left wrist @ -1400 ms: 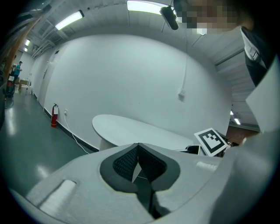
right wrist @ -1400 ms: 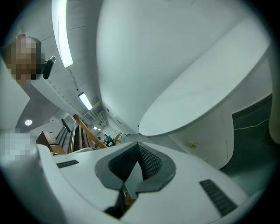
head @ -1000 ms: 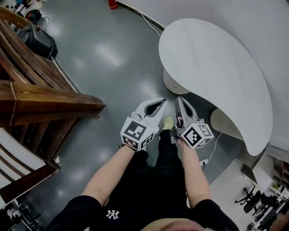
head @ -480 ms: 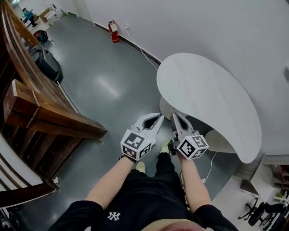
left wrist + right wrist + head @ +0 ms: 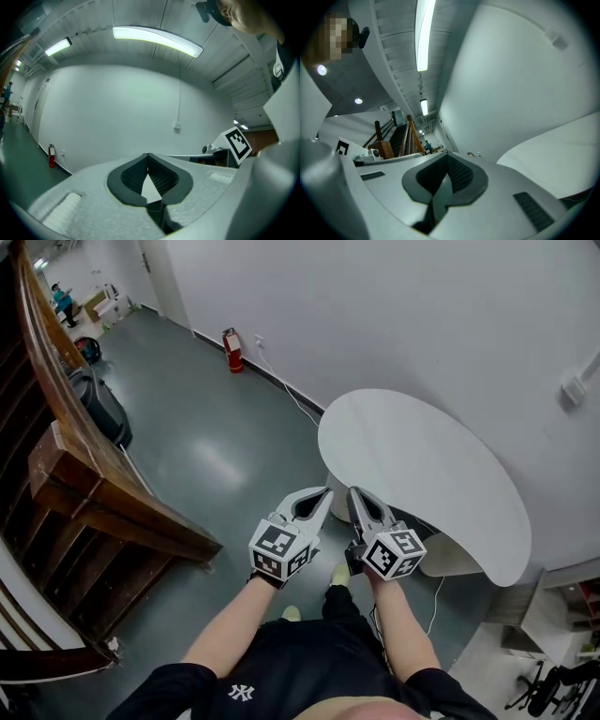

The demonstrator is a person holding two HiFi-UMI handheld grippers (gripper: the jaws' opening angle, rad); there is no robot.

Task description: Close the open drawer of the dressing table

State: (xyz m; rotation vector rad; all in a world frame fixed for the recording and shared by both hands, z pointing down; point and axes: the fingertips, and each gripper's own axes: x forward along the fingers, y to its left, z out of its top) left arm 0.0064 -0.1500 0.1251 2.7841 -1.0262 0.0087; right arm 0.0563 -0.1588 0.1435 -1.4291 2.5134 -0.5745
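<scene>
Beside the dressing table [image 5: 422,465], both tongs are shut on nothing.
The left gripper [image 5: 326,493] and right gripper [image 5: 354,493] hover side by side at the table's near edge, pointing level, with the forearms bent out from the waist. Closed jaws probably suit a push rather than a grasp. The drawer is hidden under the tabletop, so I cannot tell whether it is open or closed.

Dressing table [image 5: 422,474] against the wall [image 5: 403,315], staircase [image 5: 94,502] well to its left, fire extinguisher [image 5: 232,351] farther along the wall.
</scene>
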